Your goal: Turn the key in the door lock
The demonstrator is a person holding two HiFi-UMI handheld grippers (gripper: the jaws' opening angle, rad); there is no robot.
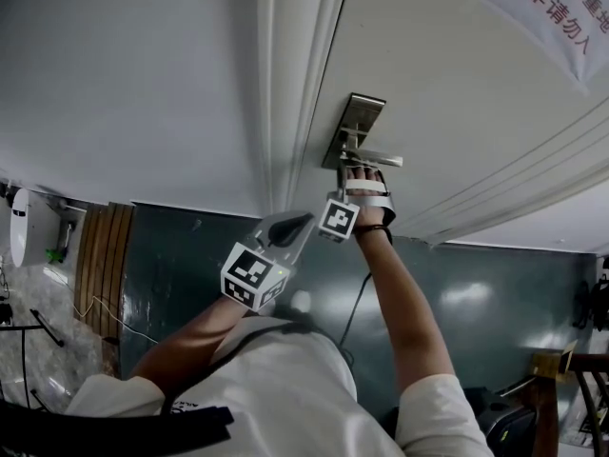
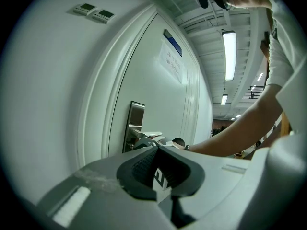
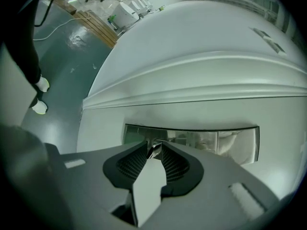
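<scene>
A steel lock plate (image 1: 354,127) with a lever handle (image 1: 379,159) sits on the white door (image 1: 457,93). My right gripper (image 1: 358,169) is up against the plate just below the handle. In the right gripper view the small metal key (image 3: 154,149) shows between that gripper's (image 3: 154,153) tips, in front of the plate (image 3: 216,140). The pads stand slightly apart around the key, so I read the jaws as open. My left gripper (image 1: 301,223) hangs back, lower left of the lock, open and empty. The left gripper view looks past its own jaws (image 2: 156,169) at the plate (image 2: 135,121).
The white door frame (image 1: 285,93) runs just left of the lock. A paper sign (image 1: 561,8) hangs on the door at the upper right. Wooden slats (image 1: 100,255), a white appliance (image 1: 24,227) and cables lie at the left on the dark green floor (image 1: 476,293).
</scene>
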